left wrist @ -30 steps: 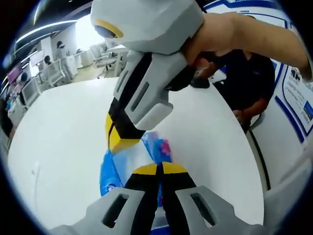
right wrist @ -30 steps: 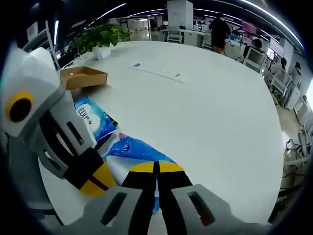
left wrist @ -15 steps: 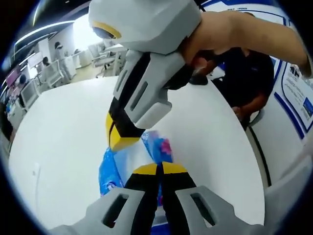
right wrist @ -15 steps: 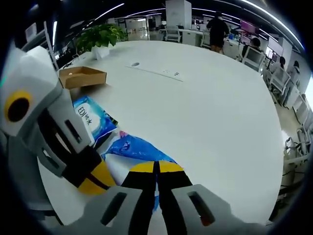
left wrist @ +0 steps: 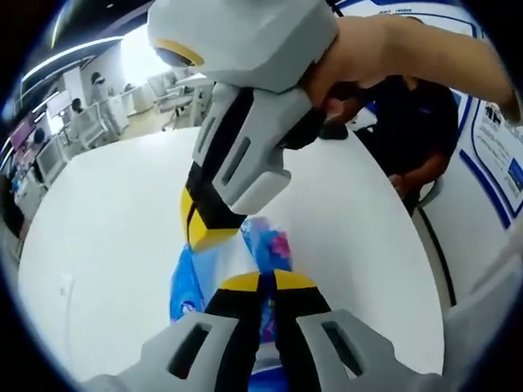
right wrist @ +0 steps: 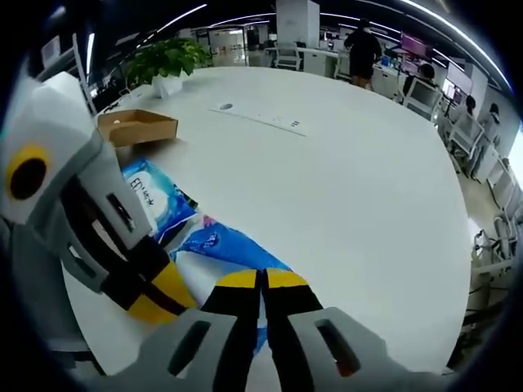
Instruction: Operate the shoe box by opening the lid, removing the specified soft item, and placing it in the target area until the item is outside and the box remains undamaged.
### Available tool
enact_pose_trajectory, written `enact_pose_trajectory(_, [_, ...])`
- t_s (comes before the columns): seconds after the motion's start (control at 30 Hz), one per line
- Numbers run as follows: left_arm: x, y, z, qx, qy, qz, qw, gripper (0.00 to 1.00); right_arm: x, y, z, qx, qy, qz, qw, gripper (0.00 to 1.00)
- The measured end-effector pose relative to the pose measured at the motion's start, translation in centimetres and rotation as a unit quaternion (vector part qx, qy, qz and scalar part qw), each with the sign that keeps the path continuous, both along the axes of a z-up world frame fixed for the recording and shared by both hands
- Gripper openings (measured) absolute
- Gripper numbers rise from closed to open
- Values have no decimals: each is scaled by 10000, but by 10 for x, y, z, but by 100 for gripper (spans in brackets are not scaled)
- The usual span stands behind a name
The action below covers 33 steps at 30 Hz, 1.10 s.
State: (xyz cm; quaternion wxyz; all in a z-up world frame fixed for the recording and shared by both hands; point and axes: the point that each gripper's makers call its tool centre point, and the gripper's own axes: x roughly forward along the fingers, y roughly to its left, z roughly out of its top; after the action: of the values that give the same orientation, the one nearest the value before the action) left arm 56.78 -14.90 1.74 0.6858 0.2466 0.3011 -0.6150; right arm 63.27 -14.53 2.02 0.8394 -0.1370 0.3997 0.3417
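The soft item, a blue and white plastic pack, lies flat on the white counter, outside the open brown shoe box, which stands well beyond the grippers toward the far left of the right gripper view. The right gripper has its jaws together, apparently clamped on the near edge of the pack; the film runs under the yellow tips, but the contact itself is hidden. The left gripper likewise shows its jaws together over the same pack, with the right gripper reaching in from above and just ahead of it. Whether the left jaws pinch the film cannot be confirmed. Judged from its creased, glossy wrapper, the pack is light, limp and slippery; it will sag and fold when lifted. Take hold at a sealed edge or corner, where the film is flat and doubled, rather than on the padded middle.
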Motion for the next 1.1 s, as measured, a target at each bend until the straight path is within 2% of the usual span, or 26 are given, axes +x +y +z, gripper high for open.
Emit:
enact_pose_trajectory(0.17, [-3, 5, 5, 53, -113, -159, 9998, 9, -2, 0, 3, -104, -55, 30, 9999, 4])
enact_pose_trajectory(0.3, [-1, 9, 12, 50, -158, -93, 9998, 11, -3, 1, 11, -137, -154, 33, 9998, 8])
enact_pose_trajectory(0.63, [-11, 22, 39, -58, -291, -10, 9996, 17, -14, 2, 29, -214, -289, 71, 9993, 18])
enact_pose_trajectory(0.87, [-23, 42, 57, -172, -351, 154, 9991, 22, -29, 8, 43, -330, -351, 138, 9987, 25])
enact_pose_trajectory(1.1, [-34, 66, 71, -297, -405, 282, 9983, 32, -40, 18, 56, -369, -491, 126, 9980, 36])
